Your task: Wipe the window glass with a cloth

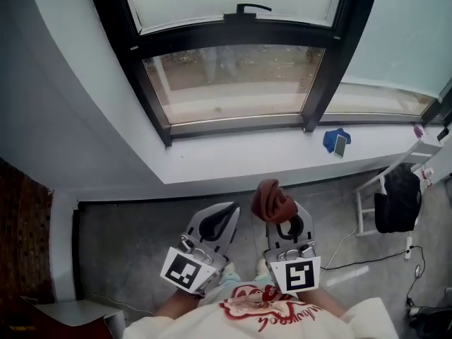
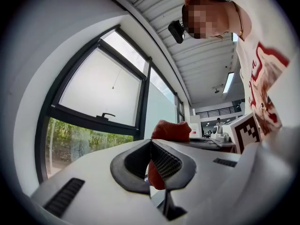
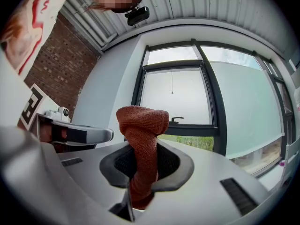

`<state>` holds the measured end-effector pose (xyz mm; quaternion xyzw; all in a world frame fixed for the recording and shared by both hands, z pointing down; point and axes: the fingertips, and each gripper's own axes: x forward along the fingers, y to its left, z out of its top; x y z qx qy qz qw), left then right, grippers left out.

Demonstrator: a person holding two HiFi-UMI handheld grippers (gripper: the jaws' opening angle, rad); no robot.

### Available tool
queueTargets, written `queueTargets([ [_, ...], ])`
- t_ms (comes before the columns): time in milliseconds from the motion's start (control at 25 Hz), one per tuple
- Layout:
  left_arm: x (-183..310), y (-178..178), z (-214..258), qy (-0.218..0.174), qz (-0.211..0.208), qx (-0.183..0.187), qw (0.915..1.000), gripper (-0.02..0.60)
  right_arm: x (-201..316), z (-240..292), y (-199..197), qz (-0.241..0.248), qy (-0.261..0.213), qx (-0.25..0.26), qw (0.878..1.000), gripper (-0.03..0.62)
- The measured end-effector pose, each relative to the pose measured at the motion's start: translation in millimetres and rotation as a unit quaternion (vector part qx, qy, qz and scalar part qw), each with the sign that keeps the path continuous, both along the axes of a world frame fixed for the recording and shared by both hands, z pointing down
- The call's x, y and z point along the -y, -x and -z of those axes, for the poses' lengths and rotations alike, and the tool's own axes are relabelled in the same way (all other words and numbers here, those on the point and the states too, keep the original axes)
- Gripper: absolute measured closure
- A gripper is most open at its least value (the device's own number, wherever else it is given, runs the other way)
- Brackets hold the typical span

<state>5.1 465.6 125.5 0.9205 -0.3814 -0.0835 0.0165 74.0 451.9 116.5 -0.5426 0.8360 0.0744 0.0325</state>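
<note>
The window has a black frame; its lower glass pane (image 1: 233, 83) sits straight ahead above the white sill (image 1: 247, 157), and the frosted upper pane carries a black handle (image 1: 248, 8). My right gripper (image 1: 283, 216) is shut on a rust-red cloth (image 1: 272, 199) that stands bunched above its jaws, held low in front of the sill and well short of the glass. The cloth (image 3: 140, 139) fills the jaw gap in the right gripper view. My left gripper (image 1: 230, 209) hangs beside it, jaws together and holding nothing; the same cloth (image 2: 169, 130) shows beyond its tips.
A blue rag with a small dark flat object (image 1: 337, 141) lies on the sill at the right. A white chair with a black bag (image 1: 395, 198) stands on the floor at the right, with cables nearby. A brick wall (image 1: 25, 239) is at the left.
</note>
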Motion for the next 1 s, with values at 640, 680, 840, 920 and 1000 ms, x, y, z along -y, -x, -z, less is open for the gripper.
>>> queueTargets([
  [640,-17.3,-68.4,10.6,-0.011,0.017,0.005,0.9998,0.56,-22.0,10.3,-64.0,0.021,-0.004,-0.009,1.0,0.514],
  [680,-16.8,-69.3,11.0,-0.01,0.016,0.006,0.9998,0.56,-21.2,10.2,-64.5,0.021,-0.002,-0.01,1.0,0.516],
  [840,-14.1,-70.7,11.7,-0.009,0.011,0.008,0.9999,0.56,-18.0,8.1,-62.0,0.025,0.004,-0.016,1.0,0.517],
  [920,-12.6,-68.7,11.1,-0.009,0.011,0.009,0.9999,0.56,-17.3,7.8,-60.2,0.025,0.006,-0.012,1.0,0.517],
  [1000,-10.8,-66.4,11.8,-0.01,0.011,0.009,0.9999,0.56,-16.4,7.1,-58.3,0.026,0.007,-0.01,1.0,0.517],
])
